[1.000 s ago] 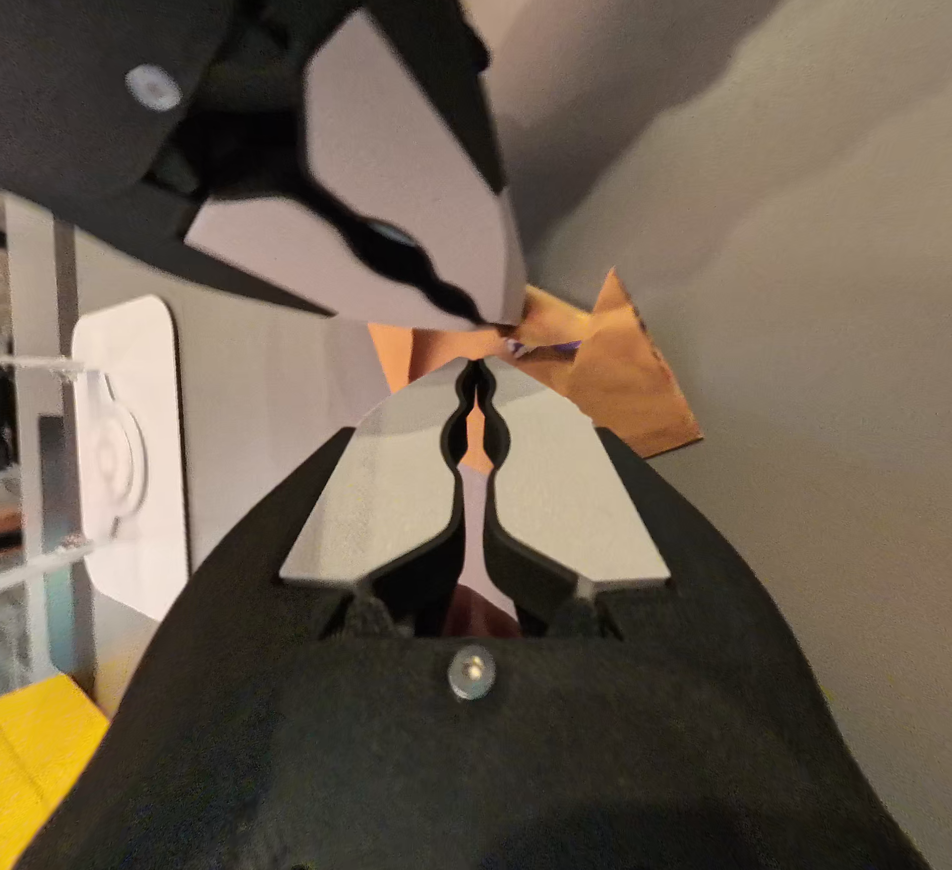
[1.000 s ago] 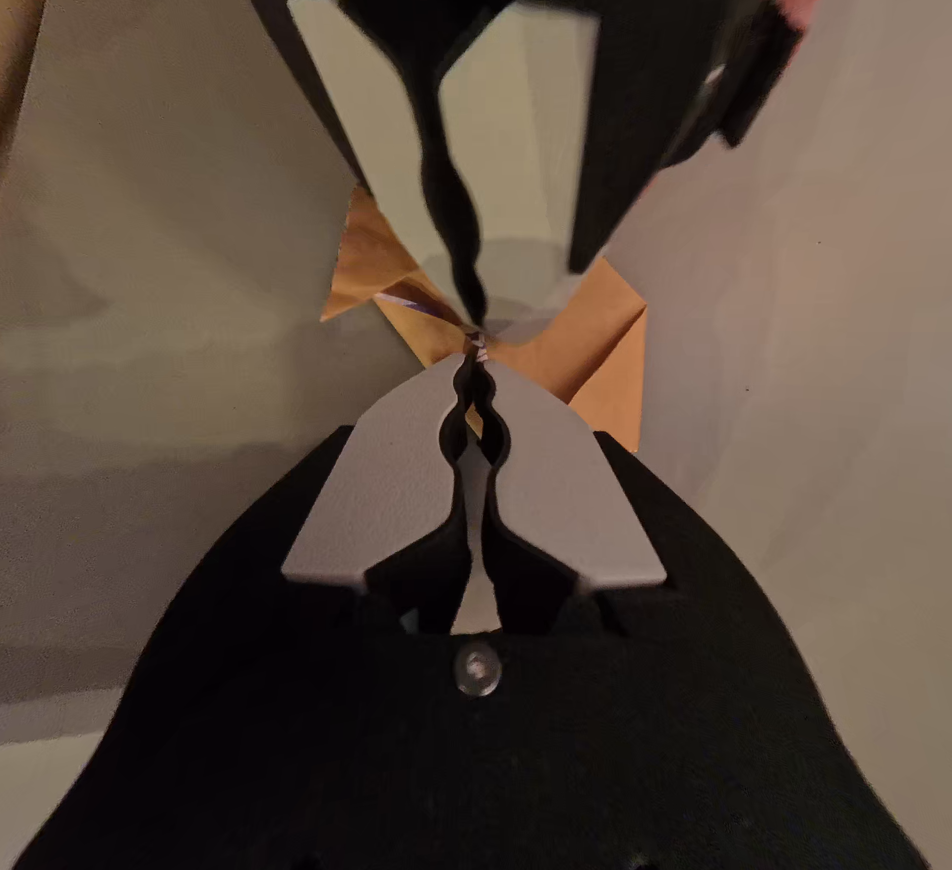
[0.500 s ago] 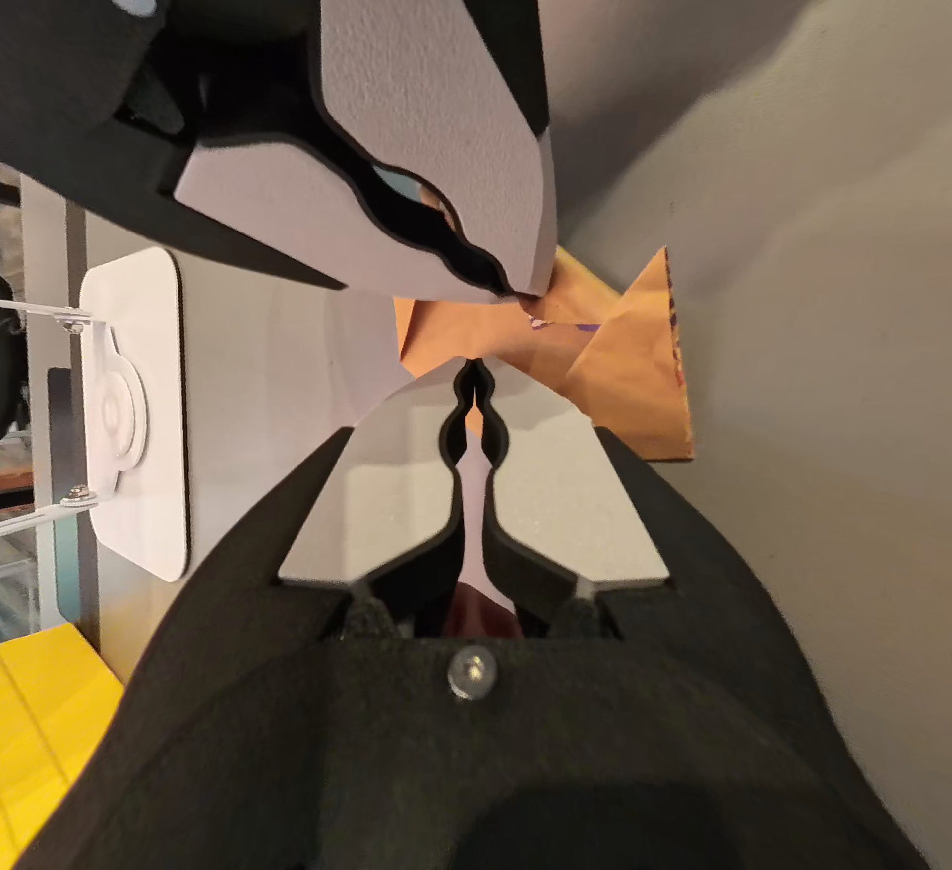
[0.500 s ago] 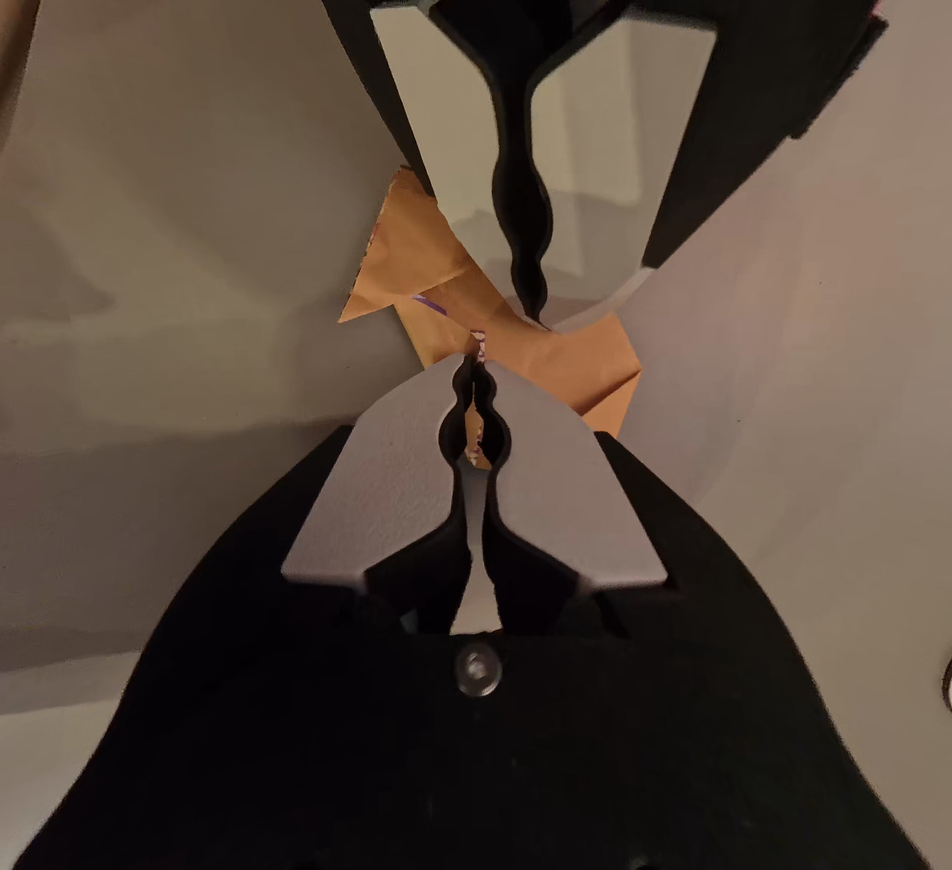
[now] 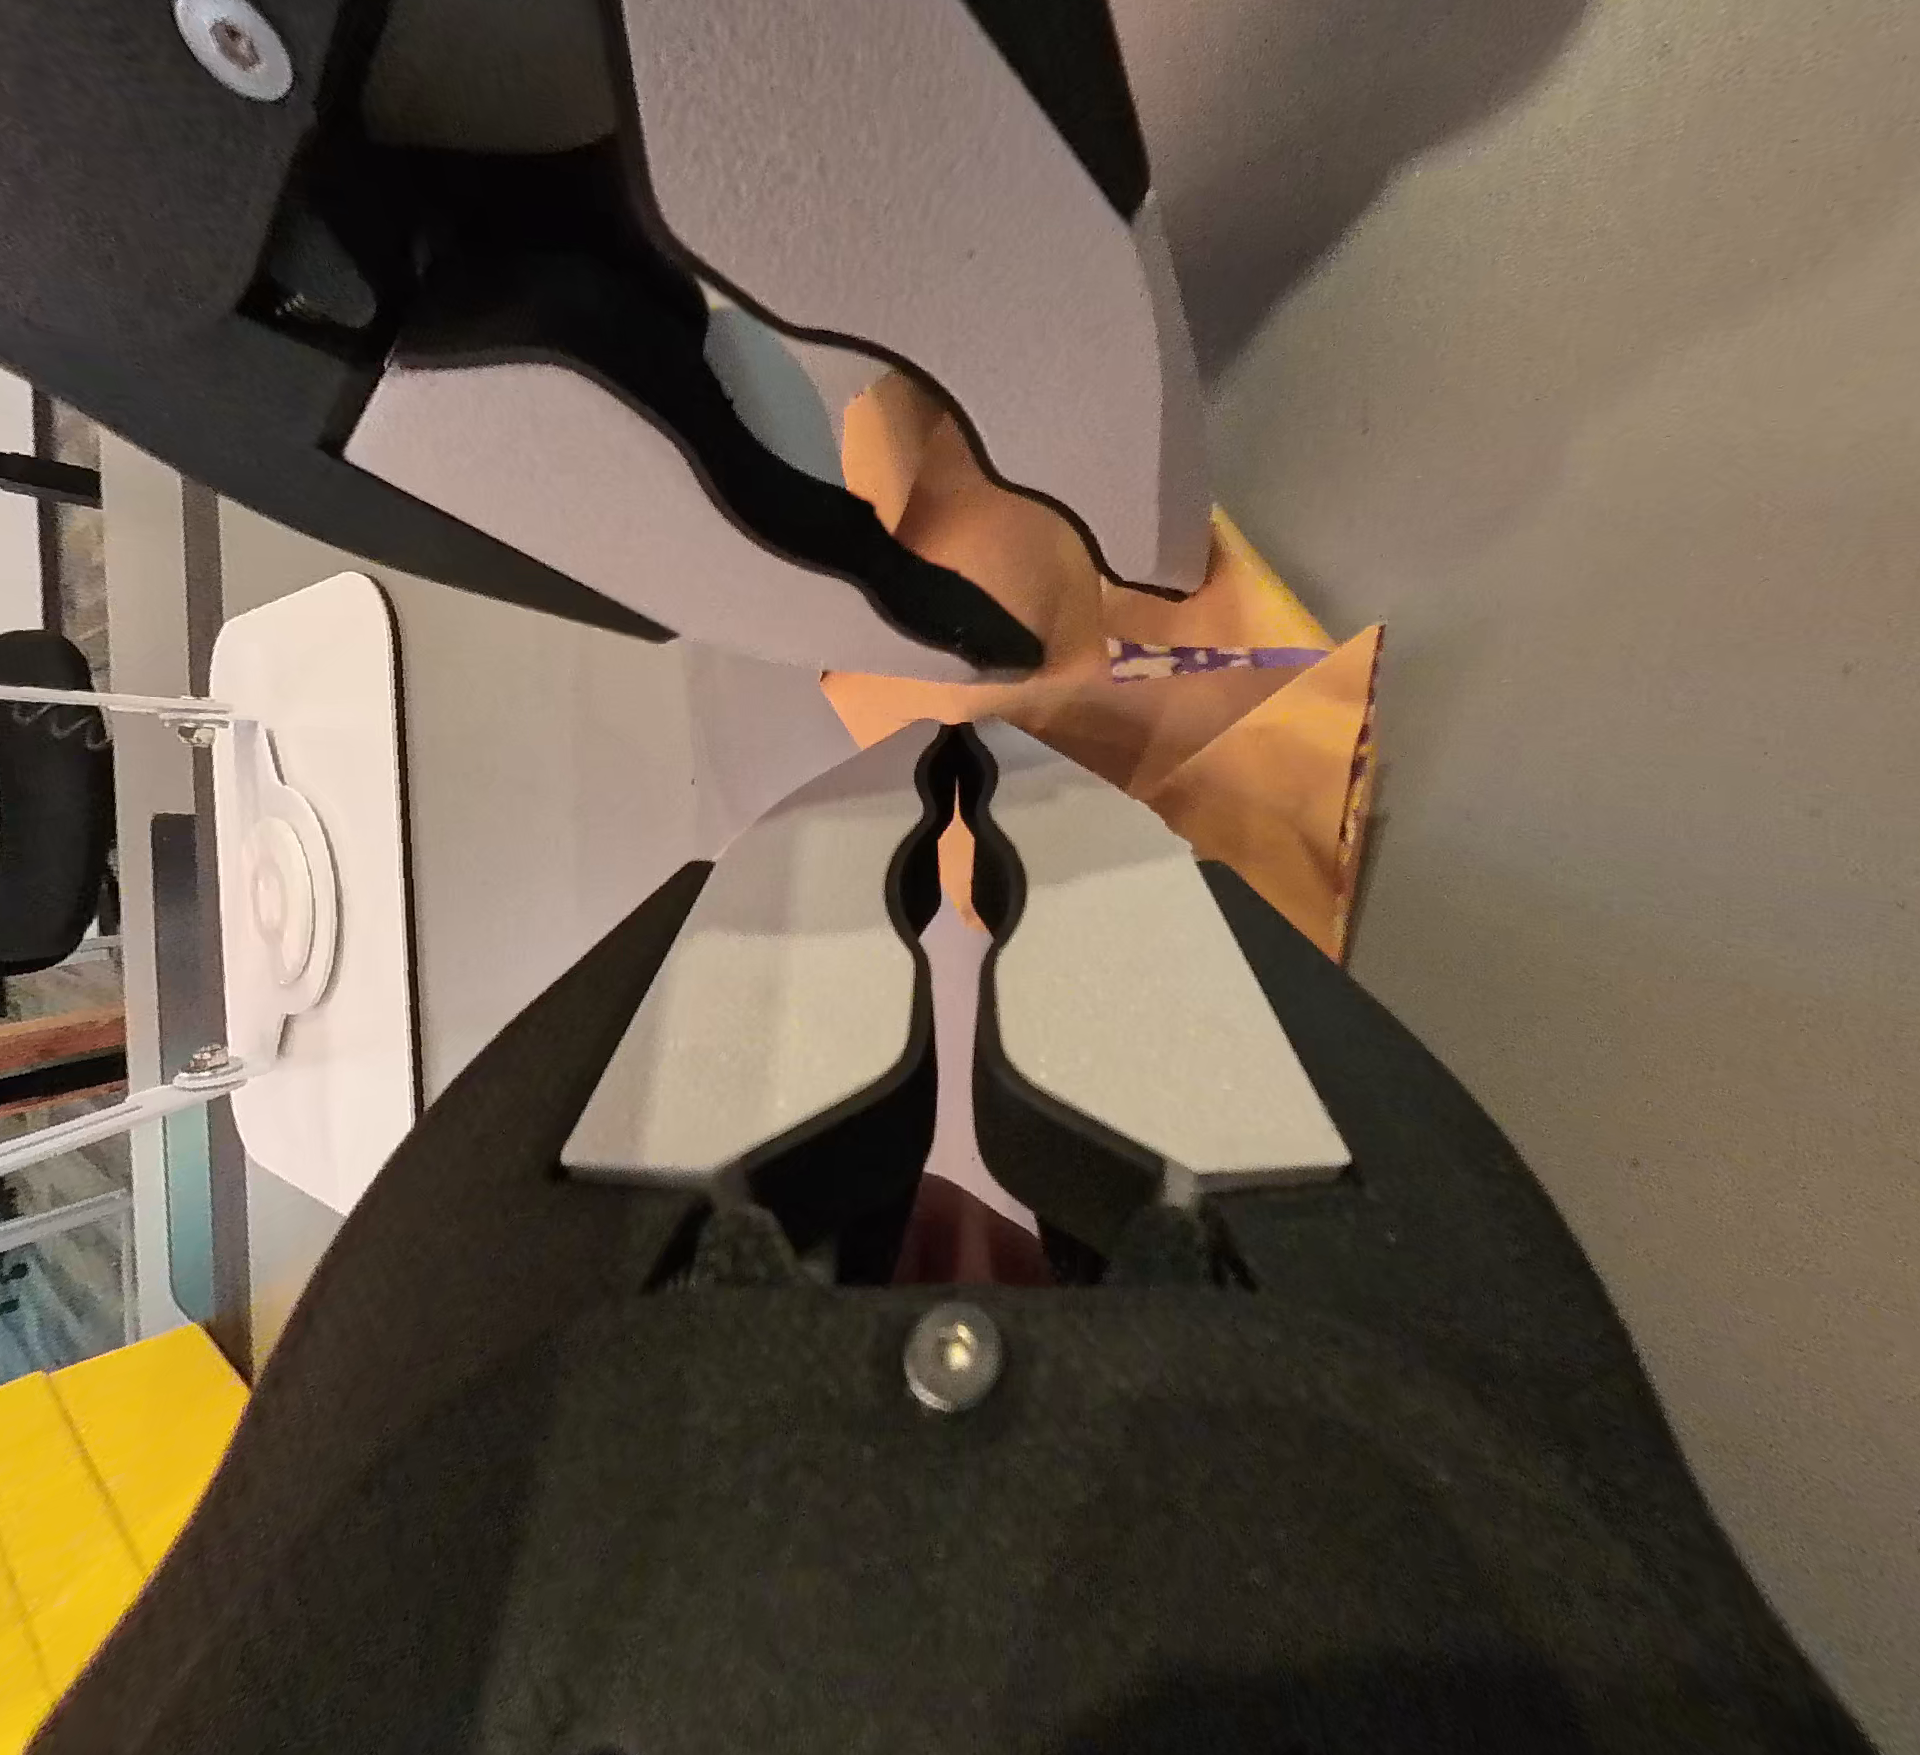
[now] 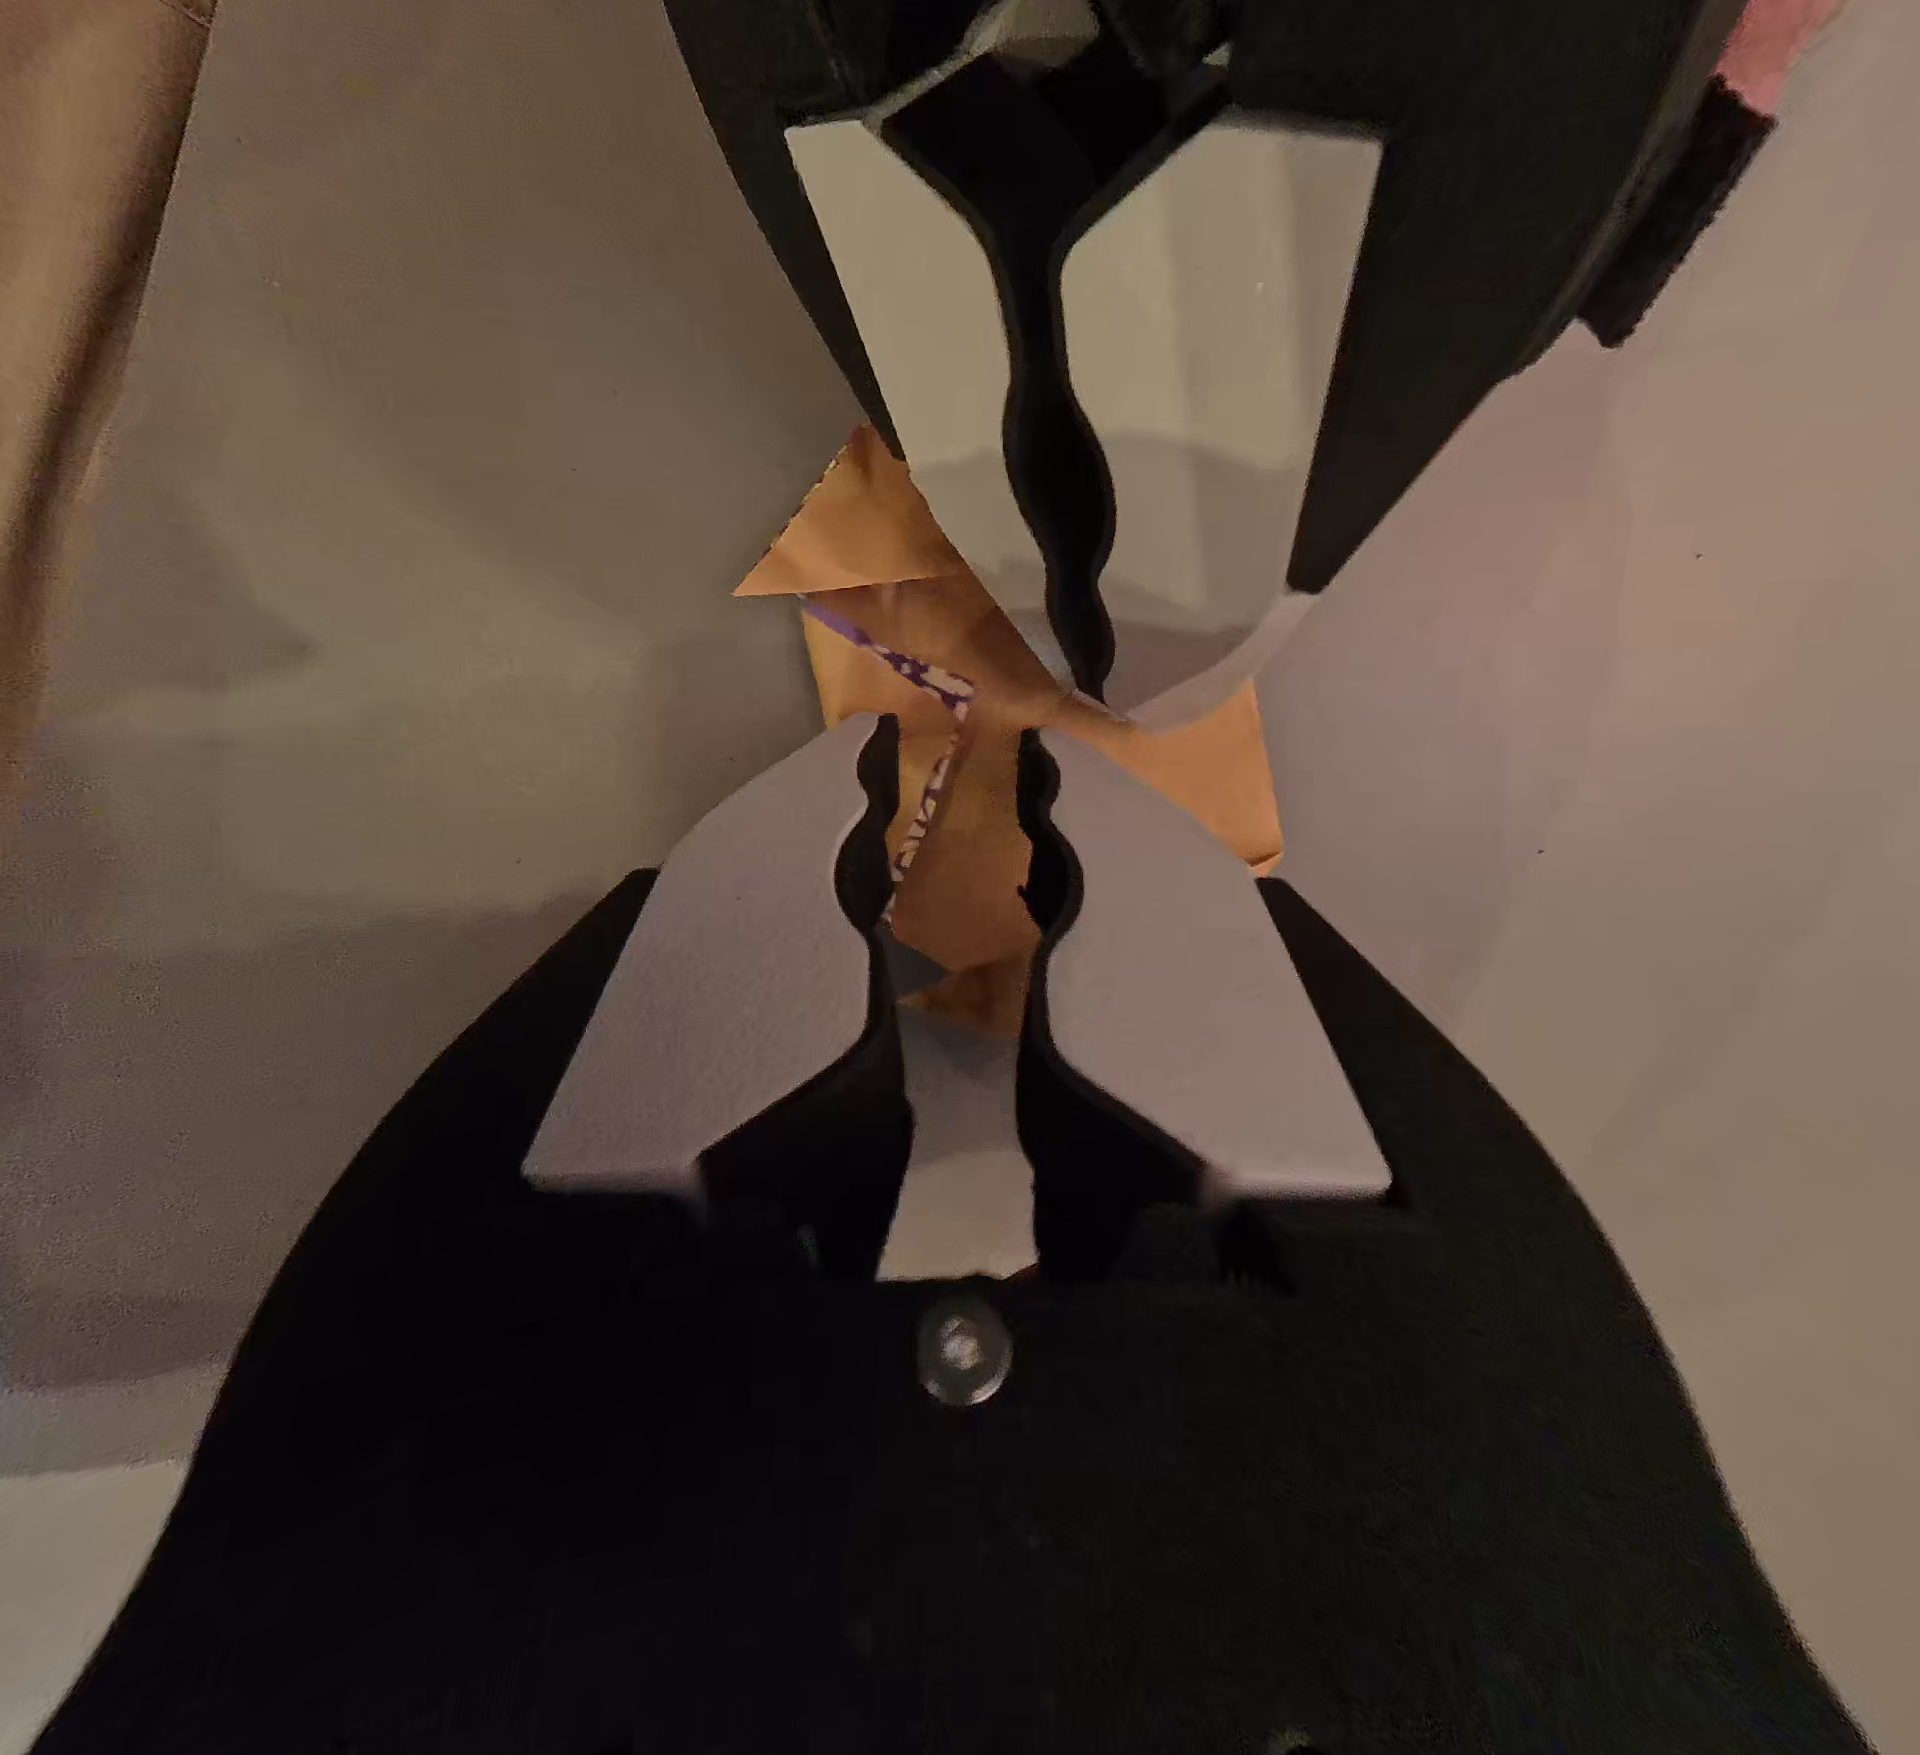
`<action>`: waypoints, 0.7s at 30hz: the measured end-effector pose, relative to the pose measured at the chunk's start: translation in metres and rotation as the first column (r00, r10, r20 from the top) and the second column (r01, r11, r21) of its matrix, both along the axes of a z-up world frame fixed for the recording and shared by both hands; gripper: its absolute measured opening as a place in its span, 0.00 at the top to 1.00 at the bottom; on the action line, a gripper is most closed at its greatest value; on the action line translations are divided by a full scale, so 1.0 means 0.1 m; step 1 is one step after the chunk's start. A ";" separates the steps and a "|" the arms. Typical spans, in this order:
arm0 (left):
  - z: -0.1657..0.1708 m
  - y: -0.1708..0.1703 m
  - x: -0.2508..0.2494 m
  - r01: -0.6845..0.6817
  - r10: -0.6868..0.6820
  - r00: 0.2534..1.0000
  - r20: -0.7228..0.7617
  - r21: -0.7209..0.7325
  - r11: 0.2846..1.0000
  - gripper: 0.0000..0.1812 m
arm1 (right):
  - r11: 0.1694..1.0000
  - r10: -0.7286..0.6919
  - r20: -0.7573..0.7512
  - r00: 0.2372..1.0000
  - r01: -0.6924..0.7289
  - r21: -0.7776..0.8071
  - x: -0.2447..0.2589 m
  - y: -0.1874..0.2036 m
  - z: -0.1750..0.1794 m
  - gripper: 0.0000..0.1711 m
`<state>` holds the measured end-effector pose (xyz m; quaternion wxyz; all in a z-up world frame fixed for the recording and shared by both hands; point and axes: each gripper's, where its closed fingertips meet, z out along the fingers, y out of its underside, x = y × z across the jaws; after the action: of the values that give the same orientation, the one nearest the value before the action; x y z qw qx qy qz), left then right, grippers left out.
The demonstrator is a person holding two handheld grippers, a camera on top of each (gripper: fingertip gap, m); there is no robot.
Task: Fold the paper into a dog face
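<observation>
One piece of folded orange paper [image 6: 1184, 760] is lying on a single pale grey table [image 6: 436, 417], and two grippers are meeting over it tip to tip. The right gripper [image 6: 958, 734] is standing with its two fingers parted, and the paper is showing through the gap between them, a creased flap with one purple patterned strip [image 6: 914, 666] running across it; whether the fingers are touching the paper's sides I cannot tell. In the left wrist view the same paper [image 5: 1268, 770] is sitting just beyond the left gripper [image 5: 956, 741], whose two fingers are closed together at the tips right at the paper's near edge; whether they are pinching a layer there is not clear. In that view the right gripper [image 5: 1101, 609] is reaching in from the upper left with its fingers apart over the paper. At the left, one white plate [image 5: 312, 874] with rounded corners is standing beside the table's edge, and one yellow surface [image 5: 94, 1497] is showing in the lower corner.
</observation>
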<state>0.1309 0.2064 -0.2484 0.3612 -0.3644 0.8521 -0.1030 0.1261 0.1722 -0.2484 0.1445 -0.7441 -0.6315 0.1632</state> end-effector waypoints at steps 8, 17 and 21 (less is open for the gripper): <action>0.00 -0.03 0.03 0.009 -0.009 1.000 0.010 -0.004 1.000 1.00 | 0.997 0.059 -0.067 0.996 -0.061 -0.037 -0.06 -0.11 0.01 0.94; 0.00 -0.03 0.03 0.014 -0.014 1.000 0.020 0.002 1.000 1.00 | 0.999 -0.019 -0.137 0.990 0.012 -0.051 -0.05 -0.08 0.07 0.98; 0.00 -0.03 0.03 0.015 -0.015 1.000 0.020 0.000 1.000 1.00 | 0.997 -0.063 -0.165 0.984 0.056 -0.043 0.00 -0.06 0.10 0.99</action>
<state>0.1341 0.2031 -0.2485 0.3691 -0.3568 0.8512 -0.1094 0.1258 0.1662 -0.2381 0.1870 -0.7490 -0.5916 0.2324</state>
